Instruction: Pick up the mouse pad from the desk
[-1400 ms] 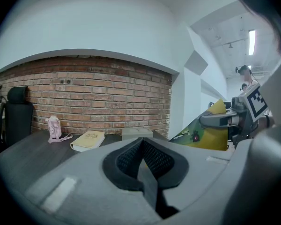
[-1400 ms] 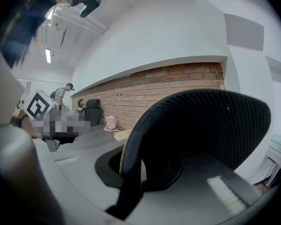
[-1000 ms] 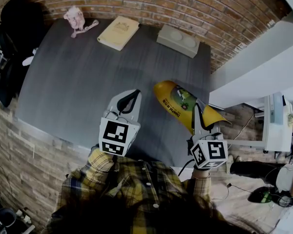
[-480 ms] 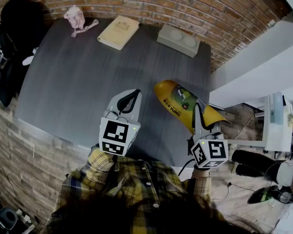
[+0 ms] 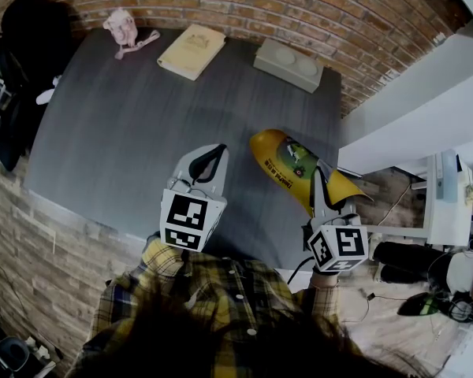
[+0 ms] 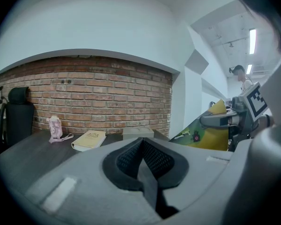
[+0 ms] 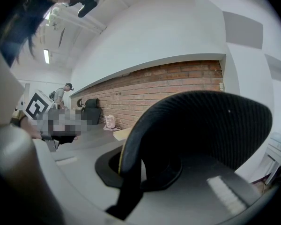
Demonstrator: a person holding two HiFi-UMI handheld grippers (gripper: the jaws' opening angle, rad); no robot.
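Tabletop point(image 5: 126, 132): dark, brick wall at twelve o'clock.
Mouse pad point(image 5: 288, 164): yellow, curled, raised at four o'clock.
Right gripper point(image 5: 321, 186): jaws pinch the pad's edge.
Left gripper point(image 5: 209, 157): jaws closed, empty.
Risk: the floppy pad may sag and slip from the edge-only hold.

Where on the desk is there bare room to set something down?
The middle and left of the dark grey desk, between the tan book and the near edge, are bare. Crowded: the back edge, with pink item, book, grey box.
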